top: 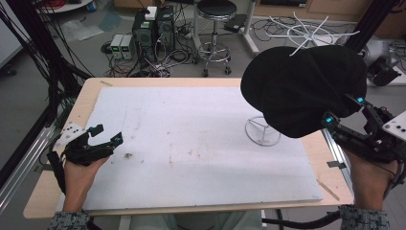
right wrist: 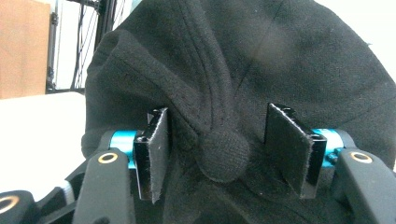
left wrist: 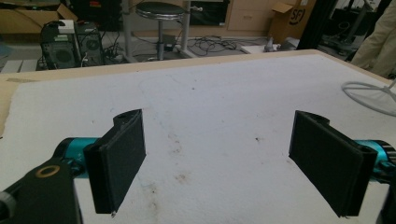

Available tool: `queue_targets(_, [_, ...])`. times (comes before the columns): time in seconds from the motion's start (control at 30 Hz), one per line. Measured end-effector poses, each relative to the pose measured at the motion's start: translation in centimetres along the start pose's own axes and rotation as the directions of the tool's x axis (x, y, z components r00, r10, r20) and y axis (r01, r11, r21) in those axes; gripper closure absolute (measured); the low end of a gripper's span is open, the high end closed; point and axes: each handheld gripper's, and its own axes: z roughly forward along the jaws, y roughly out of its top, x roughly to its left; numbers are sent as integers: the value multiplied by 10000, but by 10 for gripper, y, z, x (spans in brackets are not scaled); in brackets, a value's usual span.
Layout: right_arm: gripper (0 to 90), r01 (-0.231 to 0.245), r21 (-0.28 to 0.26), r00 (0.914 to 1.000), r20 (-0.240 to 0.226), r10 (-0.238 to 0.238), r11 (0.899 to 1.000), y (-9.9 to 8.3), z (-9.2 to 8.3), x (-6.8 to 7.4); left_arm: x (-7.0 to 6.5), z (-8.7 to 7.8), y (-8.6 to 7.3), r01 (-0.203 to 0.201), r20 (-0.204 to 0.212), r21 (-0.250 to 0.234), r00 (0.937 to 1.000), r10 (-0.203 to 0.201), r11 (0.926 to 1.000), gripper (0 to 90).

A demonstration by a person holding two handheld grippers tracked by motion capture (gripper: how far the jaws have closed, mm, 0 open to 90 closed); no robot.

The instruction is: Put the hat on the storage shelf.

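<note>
A: What sits nearest the person?

B: Two hands on grippers at the table's (top: 206, 82) near edge; the left gripper (top: 107, 135) rests low on the white mat (top: 191, 143), jaws spread wide with nothing between them.

A: And the right?

B: The right gripper (top: 343, 110) is raised over the table's right side; its jaws appear to pinch a fold of a black cap (top: 301, 88) around the crown button (right wrist: 222, 154), though whether they press fully I cannot tell; the cap hangs beyond the jaws, up and leftward.

A: What lies farther?

B: A white wire stand (top: 262, 130) on the mat, just below the cap; the right hand is far nearer it than the left; a likely resting place.
</note>
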Motion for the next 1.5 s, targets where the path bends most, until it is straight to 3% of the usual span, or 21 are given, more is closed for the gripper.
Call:
queue_targets(0.67, [344,41,-8,9995,303,-40,10000,-8,-3,3,0,0,0,-22,3,35,10000,22,10000,186])
queue_targets(1.5, [274,-117,-122,9995,284,120,9999,-14,-9,7,0,0,0,7,3,-9,10000,-7,10000,186])
